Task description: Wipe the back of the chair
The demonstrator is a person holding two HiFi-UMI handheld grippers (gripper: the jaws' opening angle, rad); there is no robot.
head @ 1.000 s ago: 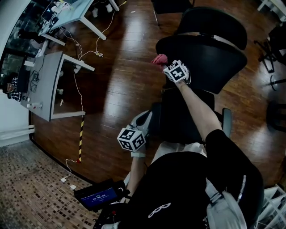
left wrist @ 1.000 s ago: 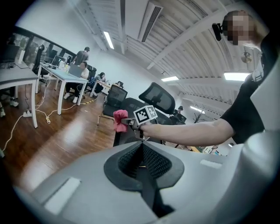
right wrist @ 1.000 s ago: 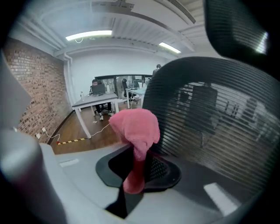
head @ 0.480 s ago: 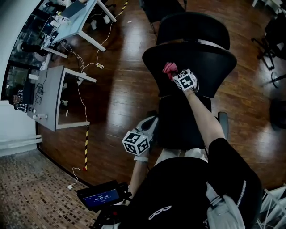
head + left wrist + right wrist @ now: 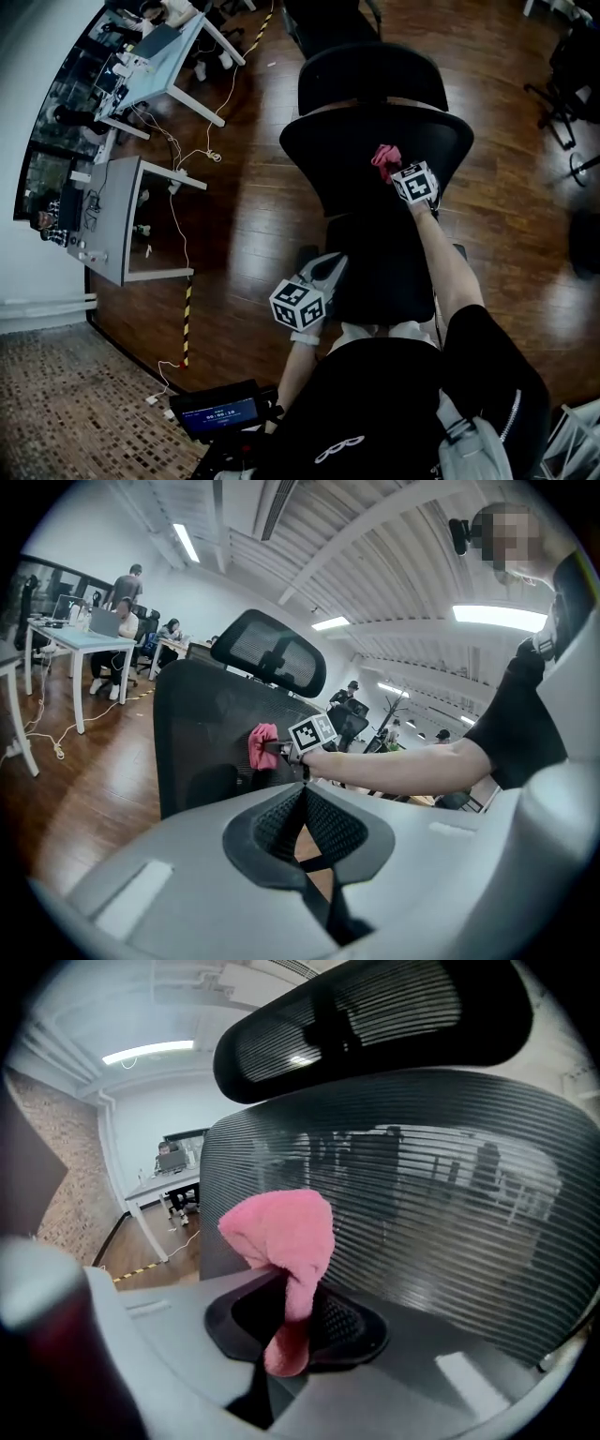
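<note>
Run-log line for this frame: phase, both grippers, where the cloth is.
phase: wipe chair back | right gripper: shut on pink cloth | cloth: at chair back mesh | left gripper: shut, empty

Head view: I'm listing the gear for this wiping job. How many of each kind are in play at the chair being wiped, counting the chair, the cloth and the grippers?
black mesh chair: 1
pink cloth: 1
grippers: 2, the left gripper and the right gripper, which is shut on the pink cloth
Total: 4
</note>
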